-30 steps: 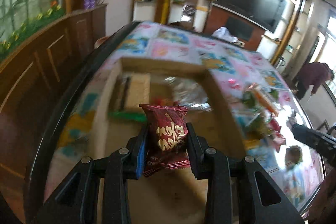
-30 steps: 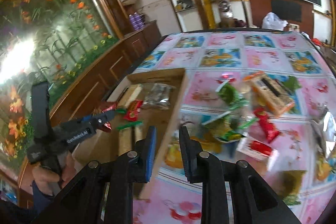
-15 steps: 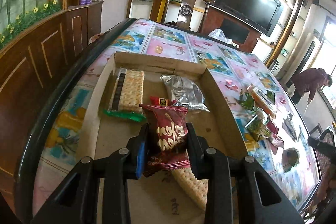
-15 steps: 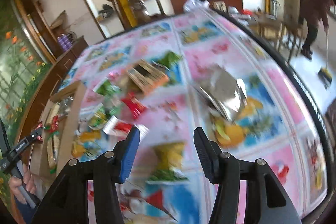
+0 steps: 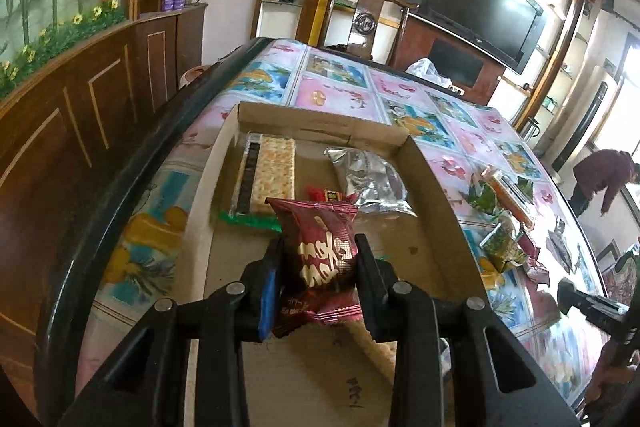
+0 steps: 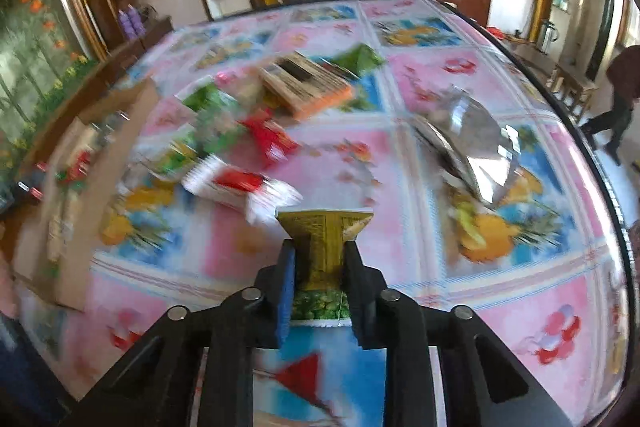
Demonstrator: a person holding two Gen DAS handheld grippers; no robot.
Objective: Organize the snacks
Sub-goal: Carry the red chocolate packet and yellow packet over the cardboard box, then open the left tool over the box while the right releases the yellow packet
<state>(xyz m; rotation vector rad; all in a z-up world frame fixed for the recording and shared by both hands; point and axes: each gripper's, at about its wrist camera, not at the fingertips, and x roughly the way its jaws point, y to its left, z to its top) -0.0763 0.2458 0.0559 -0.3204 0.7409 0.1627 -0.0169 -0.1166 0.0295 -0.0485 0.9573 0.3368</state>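
Maroon packet (image 5: 320, 259) — between left fingers (image 5: 366, 275)

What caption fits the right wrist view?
Right gripper shut on a yellow-green snack packet above the patterned tablecloth.

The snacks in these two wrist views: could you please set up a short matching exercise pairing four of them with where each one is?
Things:
1. maroon packet
2. yellow-green packet
3. cracker pack
4. orange-edged pack

Places:
A. lying in the cardboard box
B. loose on the tablecloth
C. pinched in the left gripper
D. pinched in the right gripper

Pairs: 1-C, 2-D, 3-A, 4-B
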